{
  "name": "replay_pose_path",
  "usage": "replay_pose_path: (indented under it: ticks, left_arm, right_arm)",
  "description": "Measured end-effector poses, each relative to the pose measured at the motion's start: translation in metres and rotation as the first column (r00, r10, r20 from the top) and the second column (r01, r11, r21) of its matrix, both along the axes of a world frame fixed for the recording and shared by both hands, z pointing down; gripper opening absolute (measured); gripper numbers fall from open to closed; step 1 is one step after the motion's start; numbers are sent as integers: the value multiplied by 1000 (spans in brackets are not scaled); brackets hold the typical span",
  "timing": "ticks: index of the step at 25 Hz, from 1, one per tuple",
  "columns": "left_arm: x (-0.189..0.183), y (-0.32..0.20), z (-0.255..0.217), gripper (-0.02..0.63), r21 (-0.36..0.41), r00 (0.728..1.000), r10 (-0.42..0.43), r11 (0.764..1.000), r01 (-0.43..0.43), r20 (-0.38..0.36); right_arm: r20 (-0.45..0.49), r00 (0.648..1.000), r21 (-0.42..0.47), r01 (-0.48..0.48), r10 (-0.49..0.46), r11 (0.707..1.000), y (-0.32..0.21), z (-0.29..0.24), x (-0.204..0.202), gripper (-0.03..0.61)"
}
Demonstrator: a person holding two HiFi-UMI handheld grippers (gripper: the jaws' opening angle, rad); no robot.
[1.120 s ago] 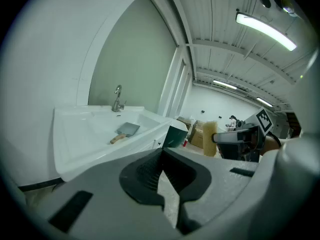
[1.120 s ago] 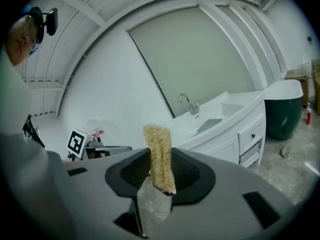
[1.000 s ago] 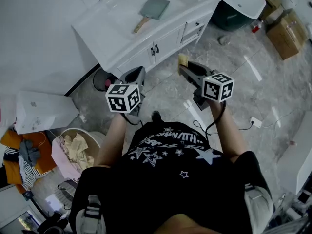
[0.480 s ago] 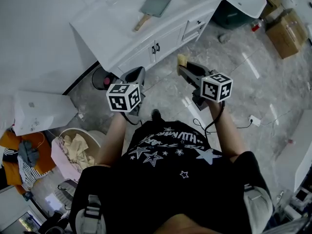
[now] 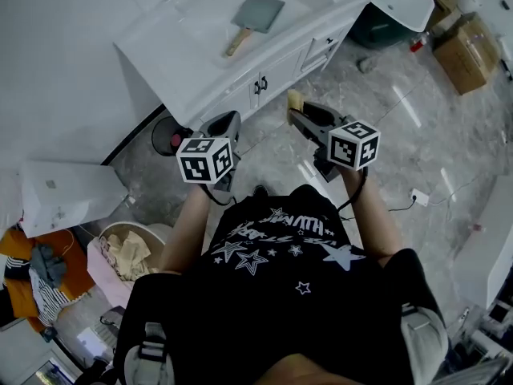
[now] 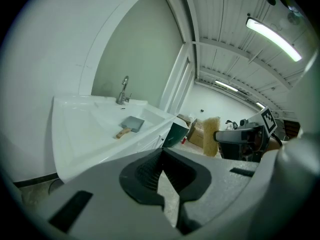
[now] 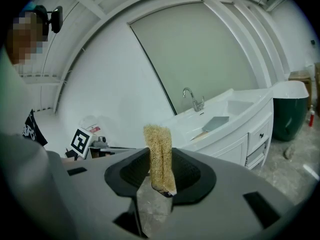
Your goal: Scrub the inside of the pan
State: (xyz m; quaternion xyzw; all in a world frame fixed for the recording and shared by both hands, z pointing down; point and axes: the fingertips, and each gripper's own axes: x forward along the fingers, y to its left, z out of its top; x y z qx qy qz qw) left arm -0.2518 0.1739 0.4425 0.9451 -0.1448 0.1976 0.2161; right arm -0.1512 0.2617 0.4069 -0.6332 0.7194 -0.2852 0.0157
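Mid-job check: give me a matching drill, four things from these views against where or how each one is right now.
Things:
1 pan
2 sponge
3 left gripper
4 tap

States:
A shut, nothing between the jaws
B lying flat on the sink top
C standing upright, spout curved
D clamped in the right gripper

Pairs: 1-B, 2-D, 3-A, 4-C

A white vanity surface [image 5: 172, 50] with a chrome tap [image 6: 123, 89] stands against the white wall [image 5: 56, 62]. Grey marble floor [image 5: 417, 143] spreads beyond its right end, where cardboard boxes [image 5: 465, 50] sit. Strip lights [image 6: 272, 31] glow on the panelled ceiling [image 6: 225, 49].
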Motion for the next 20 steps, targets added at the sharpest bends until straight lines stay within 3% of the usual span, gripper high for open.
replay_pose_path:
  ticks: [6,14,20]
  left_arm:
    - [6,-13,0,8,-21,1000,13,1000,-13,-24]
    - [32,-37,11,8,-23,1000,-28,999,28,6]
    - [72,-80,23,8,-11,992,-108,994,109,67]
  right_arm:
    - [0,1000,-36,-29,29,999,-11,6,12,132]
    - [37,998,-41,-54,56,998,-36,18,63,132]
    - [21,1000,-57,19,-18,998,-82,36,116,133]
